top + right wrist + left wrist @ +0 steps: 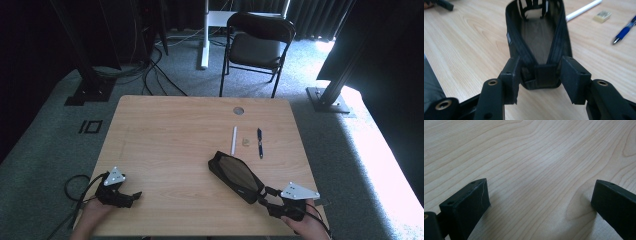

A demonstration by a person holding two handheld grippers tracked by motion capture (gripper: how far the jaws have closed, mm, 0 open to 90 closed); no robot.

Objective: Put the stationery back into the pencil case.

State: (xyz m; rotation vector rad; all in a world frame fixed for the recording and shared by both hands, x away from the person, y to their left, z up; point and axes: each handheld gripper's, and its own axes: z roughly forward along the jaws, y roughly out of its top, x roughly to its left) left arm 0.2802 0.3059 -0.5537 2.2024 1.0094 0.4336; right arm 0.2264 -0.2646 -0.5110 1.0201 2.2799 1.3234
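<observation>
R gripper [540,80] jaws parted round near end of open black pouch [537,32], not pressing; L gripper [539,202] wide open over bare table [536,152].

I work in what looks like a lab or recording studio. My wooden table [165,140] stands on grey carpet [45,145]. Black curtains [320,15] hang at twelve o'clock, and a folding chair [257,47] stands before them. Dark metal stands [87,75] with base plates rise at ten and two o'clock, and cables [160,75] trail over the floor at eleven.
</observation>
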